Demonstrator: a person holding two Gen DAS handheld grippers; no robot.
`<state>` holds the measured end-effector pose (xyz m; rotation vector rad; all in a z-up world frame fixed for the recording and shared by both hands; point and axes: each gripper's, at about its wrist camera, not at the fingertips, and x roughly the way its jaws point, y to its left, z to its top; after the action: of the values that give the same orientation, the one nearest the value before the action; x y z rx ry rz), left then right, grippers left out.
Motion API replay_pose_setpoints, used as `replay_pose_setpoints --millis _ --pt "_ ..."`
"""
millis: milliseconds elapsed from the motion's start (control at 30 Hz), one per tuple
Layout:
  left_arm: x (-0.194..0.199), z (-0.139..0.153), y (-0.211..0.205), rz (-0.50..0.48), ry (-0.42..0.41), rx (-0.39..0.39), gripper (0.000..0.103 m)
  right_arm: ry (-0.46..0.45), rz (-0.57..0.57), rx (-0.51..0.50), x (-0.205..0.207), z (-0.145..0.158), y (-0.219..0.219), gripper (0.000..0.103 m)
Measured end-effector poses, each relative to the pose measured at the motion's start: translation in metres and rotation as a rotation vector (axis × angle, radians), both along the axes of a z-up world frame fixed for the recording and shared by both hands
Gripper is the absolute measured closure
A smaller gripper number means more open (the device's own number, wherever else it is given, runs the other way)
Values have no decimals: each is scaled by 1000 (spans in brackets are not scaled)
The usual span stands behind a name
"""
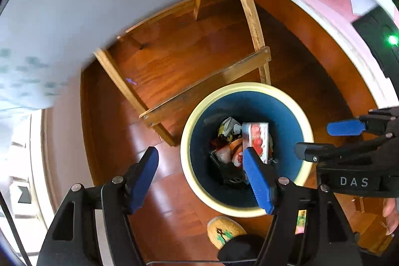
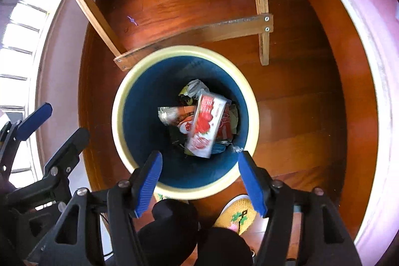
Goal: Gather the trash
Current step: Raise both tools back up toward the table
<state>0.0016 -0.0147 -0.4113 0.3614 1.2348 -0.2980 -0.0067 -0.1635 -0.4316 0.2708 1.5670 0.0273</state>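
Floorboards point(image 1: 174, 66) of reddish wood fill the left wrist view, with one wooden table frame point(image 1: 204, 89) just behind one waste bin point(image 1: 197, 116), blue inside with a cream rim. Trash lies in the bin, a red-and-white carton point(image 1: 256, 138) uppermost. Left gripper point(image 1: 202, 163) stands apart and empty above the bin's near-left rim; right gripper point(image 1: 324, 138) enters beside the bin.

Right wrist view: same bin point(image 2: 119, 101), carton point(image 2: 207, 124) inside it. Right gripper point(image 2: 199, 166) stands apart, empty, over the bin's near rim. Two patterned slippers point(image 2: 237, 213) sit near the bin.
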Motion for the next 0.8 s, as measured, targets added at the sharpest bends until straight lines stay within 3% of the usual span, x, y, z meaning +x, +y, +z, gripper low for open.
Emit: replay_pose_setpoints --millis 367,800 --pt "-7 135 16 151 63 -94 33 -31 -16 36 -15 133 -8 39" --pt "-4 318 31 246 -24 -165 33 -170 39 28 -11 300 -15 39"
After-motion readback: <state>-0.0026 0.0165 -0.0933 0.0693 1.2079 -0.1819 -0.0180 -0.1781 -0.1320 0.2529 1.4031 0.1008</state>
